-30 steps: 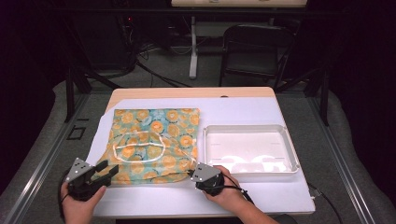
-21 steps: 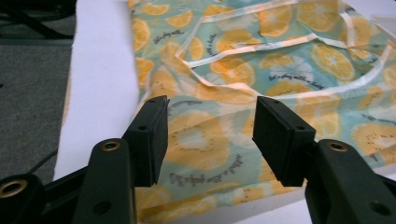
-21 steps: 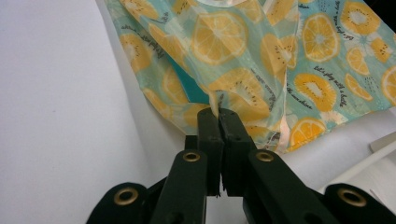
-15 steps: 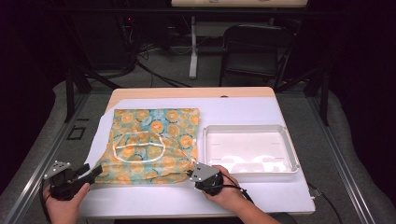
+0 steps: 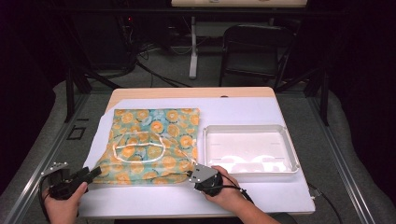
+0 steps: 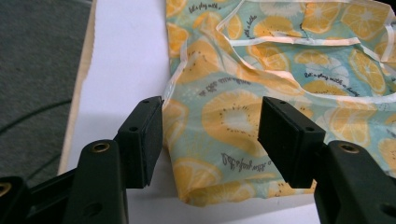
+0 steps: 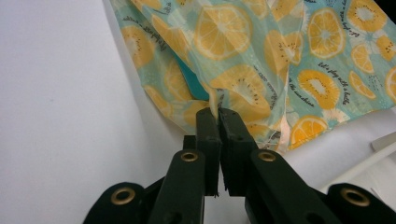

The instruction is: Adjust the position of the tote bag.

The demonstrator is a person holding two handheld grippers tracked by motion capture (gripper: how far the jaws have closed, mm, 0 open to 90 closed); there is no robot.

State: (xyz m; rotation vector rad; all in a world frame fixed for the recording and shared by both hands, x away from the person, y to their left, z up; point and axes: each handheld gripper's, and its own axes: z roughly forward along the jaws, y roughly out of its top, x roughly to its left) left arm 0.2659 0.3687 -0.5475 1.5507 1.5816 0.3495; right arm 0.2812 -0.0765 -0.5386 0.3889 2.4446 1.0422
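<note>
A thin teal cloth bag printed with orange slices (image 5: pixel 154 144) lies flat on the white table cover, its white handle loops on top. My right gripper (image 5: pixel 190 173) is at the bag's near right corner. In the right gripper view its jaws (image 7: pixel 218 116) are shut on a pinched fold of the cloth (image 7: pixel 280 56). My left gripper (image 5: pixel 92 173) is at the bag's near left corner, and its jaws have just been opening. They now stand open (image 6: pixel 210 126), with the cloth's corner (image 6: pixel 243 116) lying between the pads, which do not press on it.
A shallow white plastic tray (image 5: pixel 252 127) stands on the cover to the right of the bag, and its edge (image 7: pixel 383 144) shows near the right gripper. The table's left edge (image 6: pixel 77 121) runs close to the left gripper. Chairs and cables lie beyond the table.
The left hand has drawn back to the left, off the cloth's near left corner, and its jaws have spread wider. The right gripper and the cloth have stayed put.
</note>
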